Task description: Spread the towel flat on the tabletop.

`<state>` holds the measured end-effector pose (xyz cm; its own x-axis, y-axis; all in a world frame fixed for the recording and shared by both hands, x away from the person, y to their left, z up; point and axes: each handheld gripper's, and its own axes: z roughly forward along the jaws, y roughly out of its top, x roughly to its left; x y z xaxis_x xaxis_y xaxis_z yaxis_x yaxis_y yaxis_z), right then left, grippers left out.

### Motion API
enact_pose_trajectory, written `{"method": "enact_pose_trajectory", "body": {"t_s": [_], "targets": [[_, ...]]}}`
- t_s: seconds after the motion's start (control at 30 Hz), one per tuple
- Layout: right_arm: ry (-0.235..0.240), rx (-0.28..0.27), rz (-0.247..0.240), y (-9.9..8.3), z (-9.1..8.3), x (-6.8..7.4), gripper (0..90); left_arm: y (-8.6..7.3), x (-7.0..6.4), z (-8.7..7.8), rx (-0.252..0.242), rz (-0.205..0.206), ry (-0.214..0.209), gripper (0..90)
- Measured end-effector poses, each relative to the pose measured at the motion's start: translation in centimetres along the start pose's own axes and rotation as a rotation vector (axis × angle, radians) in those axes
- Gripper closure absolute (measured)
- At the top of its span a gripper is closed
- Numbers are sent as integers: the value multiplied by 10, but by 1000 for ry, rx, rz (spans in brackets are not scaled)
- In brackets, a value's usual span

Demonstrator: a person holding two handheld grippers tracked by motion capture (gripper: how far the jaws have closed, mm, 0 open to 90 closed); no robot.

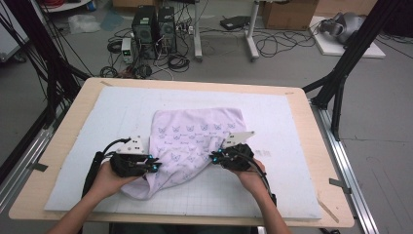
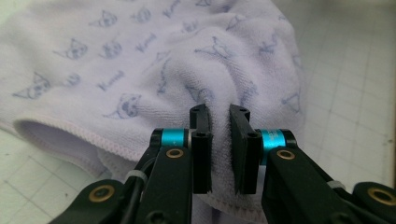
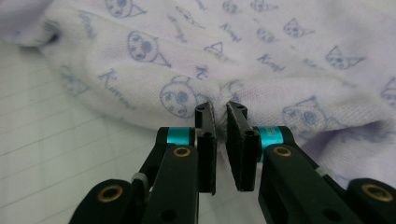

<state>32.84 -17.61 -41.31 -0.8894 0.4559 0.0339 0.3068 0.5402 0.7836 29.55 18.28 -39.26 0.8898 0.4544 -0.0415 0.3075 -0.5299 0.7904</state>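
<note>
Your towel [image 1: 195, 141] (pale lilac, printed with small cat faces) lies rumpled on the white gridded mat [image 1: 272, 112], near the mat's middle and toward your edge of it. Your left gripper [image 1: 155, 165] sits at the towel's left near edge, its jaws pinched on a fold of the cloth, which fills the narrow gap between them in the left gripper view. Your right gripper [image 1: 214, 157] sits at the towel's right edge, its jaws likewise nipped on a ridge of the fabric. The mat rests on the wooden table [image 1: 68, 131].
</note>
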Motion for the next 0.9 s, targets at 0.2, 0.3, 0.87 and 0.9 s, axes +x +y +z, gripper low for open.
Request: {"method": "enact_pose_trajectory", "body": {"t_s": [0.2, 0.3, 0.87, 0.9], "targets": [[-15, -67, -35, 10, -46, 14, 841, 26, -8, -25, -78, 21, -26, 802], [-37, -86, -58, 20, -64, 18, 841, 36, -8, -28, -86, 40, -1, 802], [-84, 71, 115, 25, 17, -61, 770, 21, 79, 44, 67, -156, 124, 767], [-94, 68, 107, 26, 15, -60, 736, 22, 78, 40, 61, -152, 124, 745]]}}
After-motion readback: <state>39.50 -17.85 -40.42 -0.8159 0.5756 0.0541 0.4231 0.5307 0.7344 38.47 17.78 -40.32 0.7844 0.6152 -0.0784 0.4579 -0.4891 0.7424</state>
